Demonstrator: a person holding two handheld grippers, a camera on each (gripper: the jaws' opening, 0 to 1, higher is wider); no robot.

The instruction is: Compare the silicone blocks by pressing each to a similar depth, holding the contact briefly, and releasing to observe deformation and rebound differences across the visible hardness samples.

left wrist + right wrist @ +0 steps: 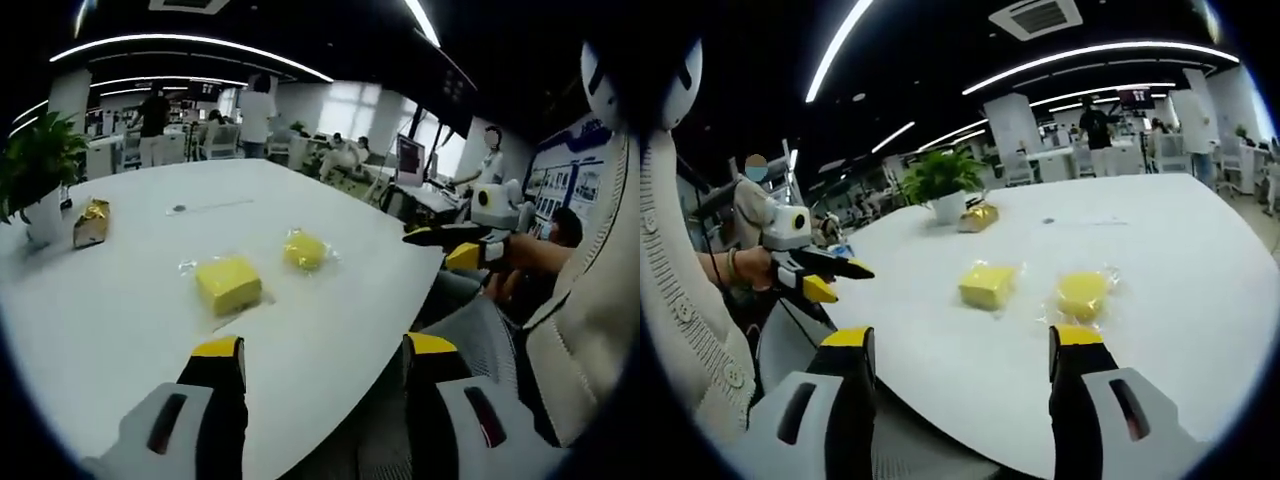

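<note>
Two yellow silicone blocks lie on the white table (120,300), each in a clear wrapper, near its curved edge. The square block (229,283) is a flat-topped slab; the round block (305,250) is lumpier and sits just beside it, the two apart and not touching. In the left gripper view the left gripper (325,352) hangs short of both blocks, its yellow-tipped jaws spread wide and holding nothing; its left jaw lies over the table and its right jaw past the edge. The square block is the nearer of the two to this gripper, ahead of its left jaw. In the right gripper view the right gripper (965,342) likewise stands wide and empty, back from the table edge, with the square block (987,285) and the round block (1084,294) ahead of its jaws; the round block lies nearly in line with its right jaw. Neither gripper touches a block. Each gripper also shows off the table's edge in the other's view, held in a hand. Beyond the blocks, well apart from them, a potted plant (945,185) stands on the table with a small gold packet (978,217) just beside it.
</note>
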